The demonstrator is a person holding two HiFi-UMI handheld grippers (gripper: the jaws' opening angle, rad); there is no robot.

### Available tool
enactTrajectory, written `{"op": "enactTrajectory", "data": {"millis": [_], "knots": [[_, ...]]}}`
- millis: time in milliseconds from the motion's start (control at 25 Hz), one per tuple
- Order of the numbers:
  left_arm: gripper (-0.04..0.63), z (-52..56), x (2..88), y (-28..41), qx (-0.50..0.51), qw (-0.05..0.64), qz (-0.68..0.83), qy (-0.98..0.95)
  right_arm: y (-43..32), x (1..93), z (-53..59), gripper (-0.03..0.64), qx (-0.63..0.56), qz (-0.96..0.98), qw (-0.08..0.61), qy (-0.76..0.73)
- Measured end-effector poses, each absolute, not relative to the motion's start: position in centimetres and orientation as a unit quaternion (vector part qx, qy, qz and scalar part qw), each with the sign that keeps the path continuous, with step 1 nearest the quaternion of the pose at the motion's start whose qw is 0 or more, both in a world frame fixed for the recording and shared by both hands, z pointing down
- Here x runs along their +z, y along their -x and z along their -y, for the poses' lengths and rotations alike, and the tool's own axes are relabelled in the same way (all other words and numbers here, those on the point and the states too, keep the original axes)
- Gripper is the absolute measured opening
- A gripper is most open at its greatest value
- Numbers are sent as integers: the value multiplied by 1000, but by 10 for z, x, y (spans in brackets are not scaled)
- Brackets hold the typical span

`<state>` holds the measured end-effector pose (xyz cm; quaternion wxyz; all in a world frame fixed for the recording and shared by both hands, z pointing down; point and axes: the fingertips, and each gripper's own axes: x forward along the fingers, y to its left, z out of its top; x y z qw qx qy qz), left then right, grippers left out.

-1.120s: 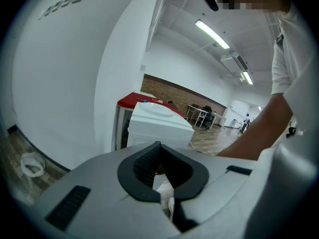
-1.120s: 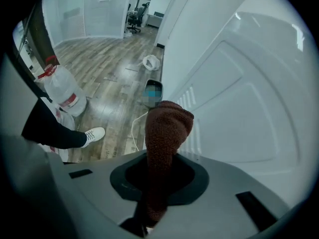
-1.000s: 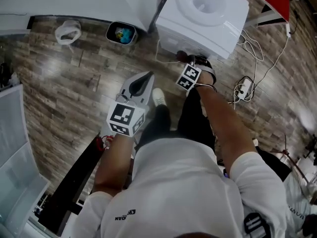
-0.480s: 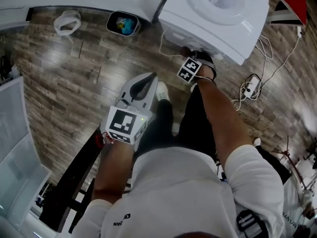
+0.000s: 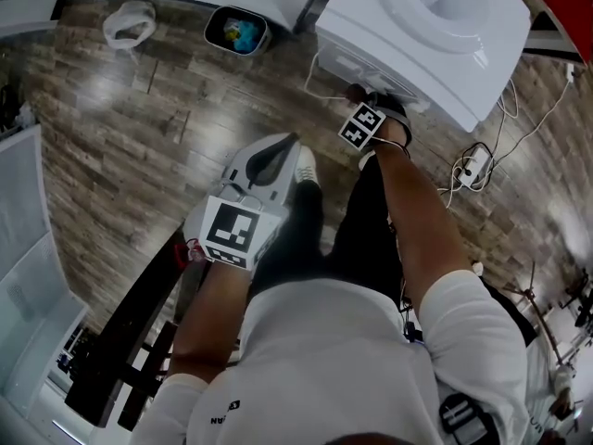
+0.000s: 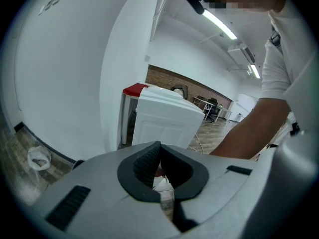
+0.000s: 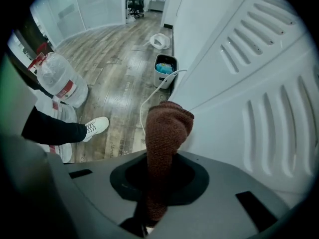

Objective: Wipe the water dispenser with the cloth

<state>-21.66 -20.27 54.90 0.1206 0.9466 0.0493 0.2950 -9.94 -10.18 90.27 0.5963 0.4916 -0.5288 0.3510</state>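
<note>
White plastic box-shaped water dispenser (image 5: 435, 35) is standing on the wood-plank floor (image 5: 139, 146), its louvred panel facing the right gripper (image 7: 158, 185), which is clamping a brown knitted cloth (image 7: 167, 128) just beside that panel, while the left gripper (image 6: 160, 171) is hanging well apart, jaws together and empty.
</note>
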Motion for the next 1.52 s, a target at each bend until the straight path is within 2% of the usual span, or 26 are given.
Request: {"op": "enactTrajectory", "data": {"millis": [440,840,1240,1520], "knots": [[-8,215,532,214,270,112,-51,-955,119,808,104,54,320,555,514,-570],[-8,226,518,218,255,117,-52,-958,130,640,109,54,268,569,426,-650],[-8,237,501,226,237,113,-47,-964,107,508,154,54,207,577,412,-674],[-8,243,502,236,232,112,-43,-965,86,475,195,54,180,570,412,-688]]}}
